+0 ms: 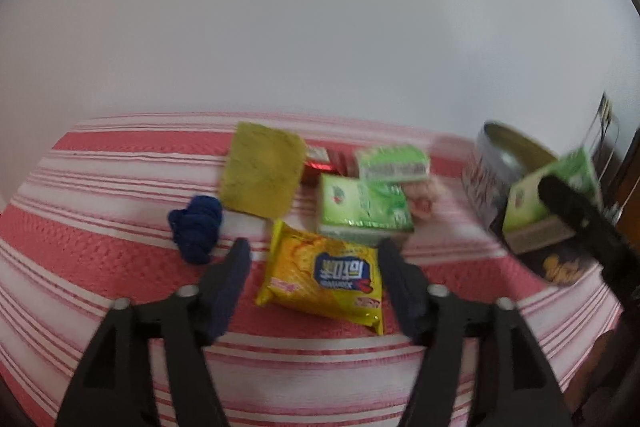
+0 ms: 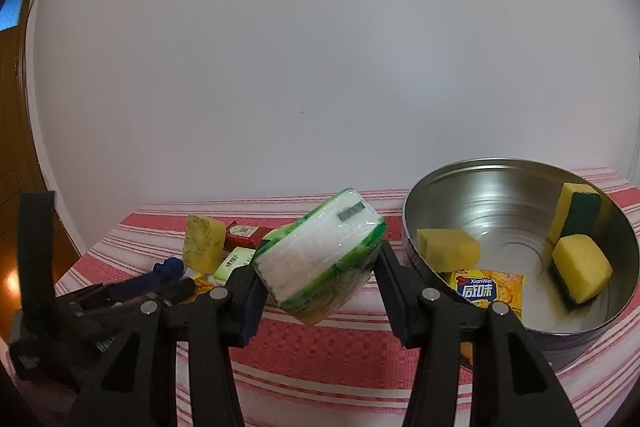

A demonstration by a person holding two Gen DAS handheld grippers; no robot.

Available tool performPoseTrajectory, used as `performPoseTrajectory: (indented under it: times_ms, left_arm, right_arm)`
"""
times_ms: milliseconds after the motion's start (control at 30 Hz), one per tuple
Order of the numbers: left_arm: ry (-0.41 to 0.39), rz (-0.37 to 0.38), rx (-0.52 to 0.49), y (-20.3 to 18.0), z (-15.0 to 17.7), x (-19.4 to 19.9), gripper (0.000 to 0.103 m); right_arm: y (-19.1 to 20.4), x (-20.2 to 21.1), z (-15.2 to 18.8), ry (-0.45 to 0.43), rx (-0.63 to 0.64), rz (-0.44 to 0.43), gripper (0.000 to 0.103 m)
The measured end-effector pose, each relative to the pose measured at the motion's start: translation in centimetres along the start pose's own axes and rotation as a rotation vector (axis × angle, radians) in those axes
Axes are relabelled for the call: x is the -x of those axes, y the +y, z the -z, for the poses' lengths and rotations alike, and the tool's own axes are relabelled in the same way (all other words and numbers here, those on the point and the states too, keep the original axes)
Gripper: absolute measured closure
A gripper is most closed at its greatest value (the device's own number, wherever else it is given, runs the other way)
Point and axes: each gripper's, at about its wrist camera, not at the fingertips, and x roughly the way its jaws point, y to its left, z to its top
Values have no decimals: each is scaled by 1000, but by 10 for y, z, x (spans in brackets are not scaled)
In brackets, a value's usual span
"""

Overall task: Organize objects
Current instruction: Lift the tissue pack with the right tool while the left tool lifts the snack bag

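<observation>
Right wrist view: right gripper (image 2: 318,261) fingers pinching green tissue pack (image 2: 320,255); left gripper (image 1: 314,267) fingers spread, empty.

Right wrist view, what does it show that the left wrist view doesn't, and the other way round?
Only the right wrist view shows inside the metal tin: three yellow sponges and a yellow snack packet. Only the left wrist view shows the open left tongs around another yellow snack packet on the cloth. Both show the right tongs shut on a green tissue pack, the blue bundle, a loose sponge and the striped cloth.
</observation>
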Motion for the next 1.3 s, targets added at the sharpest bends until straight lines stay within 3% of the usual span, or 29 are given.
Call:
performPoseTrajectory:
  times_ms: [133, 300, 533, 667, 800, 933, 1033, 1133, 1300]
  left_arm:
    - [83, 0, -45, -12, 2, -15, 25]
    - [183, -78, -76, -19, 4, -35, 26]
    - [185, -47, -24, -8, 6, -31, 32]
    - [111, -25, 52, 7, 7, -12, 33]
    - [-17, -50, 119, 16, 8, 15, 33]
    - [-135, -97, 111, 10, 8, 39, 33]
    - [-203, -91, 123, 6, 4, 51, 33]
    - [-219, -69, 149, 3, 3, 59, 33]
    - [-217, -43, 155, -14, -1, 55, 33]
  right_arm:
    - [0, -1, 0, 10, -5, -3, 50]
    - [-2, -4, 0, 15, -12, 1, 50]
    - [-2, -4, 0, 18, -11, 1, 50]
    - [-4, -3, -1, 11, -19, 0, 50]
    - [-7, 2, -3, -9, -25, -2, 50]
    - [-7, 7, -6, -40, -8, 2, 50]
    - [-12, 14, -10, -73, -22, -19, 50]
    - [-23, 22, -13, -104, -58, -59, 50]
    - [-43, 32, -14, -142, -71, -45, 50]
